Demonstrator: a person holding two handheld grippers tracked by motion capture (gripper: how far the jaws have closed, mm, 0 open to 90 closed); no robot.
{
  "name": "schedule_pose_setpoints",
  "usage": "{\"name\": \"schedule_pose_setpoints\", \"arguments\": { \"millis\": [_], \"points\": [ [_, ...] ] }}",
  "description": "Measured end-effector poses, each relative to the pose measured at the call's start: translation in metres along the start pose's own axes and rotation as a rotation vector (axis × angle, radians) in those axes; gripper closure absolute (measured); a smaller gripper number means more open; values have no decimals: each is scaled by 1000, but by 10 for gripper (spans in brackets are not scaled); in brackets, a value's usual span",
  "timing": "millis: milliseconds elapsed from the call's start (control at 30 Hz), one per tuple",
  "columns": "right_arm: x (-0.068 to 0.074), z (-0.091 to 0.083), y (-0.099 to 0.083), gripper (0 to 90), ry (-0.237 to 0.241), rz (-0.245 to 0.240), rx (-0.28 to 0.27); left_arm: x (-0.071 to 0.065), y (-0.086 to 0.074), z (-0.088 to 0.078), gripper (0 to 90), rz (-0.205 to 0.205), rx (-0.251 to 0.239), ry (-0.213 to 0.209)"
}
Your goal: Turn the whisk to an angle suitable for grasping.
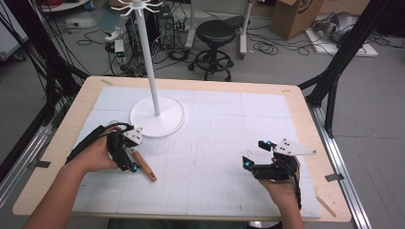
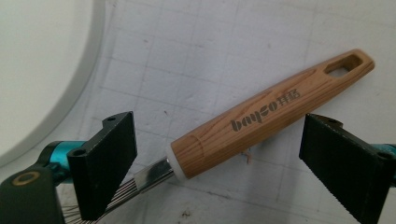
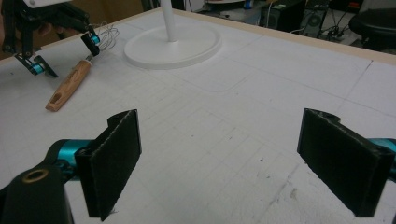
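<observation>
A whisk with a wood-grain handle (image 1: pixel 144 167) lies flat on the white mat, just in front of the white stand's round base (image 1: pixel 157 117). My left gripper (image 1: pixel 126 157) is open and lowered over it, one jaw on each side of the handle (image 2: pixel 266 114), not touching. The wire loops (image 2: pixel 121 196) run under the left jaw. At the table's right my right gripper (image 1: pixel 256 153) is open over bare mat, nothing between its jaws (image 3: pixel 233 158). The right gripper view takes in the whisk (image 3: pixel 70 84), the left gripper (image 3: pixel 65 53) and the stand base (image 3: pixel 173 46).
The stand's thin white pole (image 1: pixel 148 52) rises from the base to a ring of hooks at the top. The wooden table edge (image 1: pixel 315 124) frames the mat. Beyond the table are a black stool (image 1: pixel 216 33), a cardboard box (image 1: pixel 296 14) and floor cables.
</observation>
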State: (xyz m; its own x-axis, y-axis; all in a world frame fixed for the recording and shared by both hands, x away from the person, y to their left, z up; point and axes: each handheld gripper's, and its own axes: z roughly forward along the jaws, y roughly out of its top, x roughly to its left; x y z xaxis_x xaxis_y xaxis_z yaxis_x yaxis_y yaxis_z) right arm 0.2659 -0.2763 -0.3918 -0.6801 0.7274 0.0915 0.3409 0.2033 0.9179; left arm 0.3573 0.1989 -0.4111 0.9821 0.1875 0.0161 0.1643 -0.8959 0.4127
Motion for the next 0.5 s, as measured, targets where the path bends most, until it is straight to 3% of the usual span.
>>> {"name": "schedule_pose_setpoints", "arguments": {
  "millis": [100,133,233,400,500],
  "points": [
    [0,1,0,123,2,1,3,3,-1,8,128,16,33,-33],
    [0,1,-1,123,1,0,4,4,-2,15,121,51,63,-49],
    [0,2,-1,123,2,0,7,4,-1,12,167,52,56,-47],
    [1,2,-1,123,1,-1,5,3,-2,4,497,60,46,-71],
    [1,2,0,123,0,-5,6,2,-2,3,599,57,53,-69]
  ]
}}
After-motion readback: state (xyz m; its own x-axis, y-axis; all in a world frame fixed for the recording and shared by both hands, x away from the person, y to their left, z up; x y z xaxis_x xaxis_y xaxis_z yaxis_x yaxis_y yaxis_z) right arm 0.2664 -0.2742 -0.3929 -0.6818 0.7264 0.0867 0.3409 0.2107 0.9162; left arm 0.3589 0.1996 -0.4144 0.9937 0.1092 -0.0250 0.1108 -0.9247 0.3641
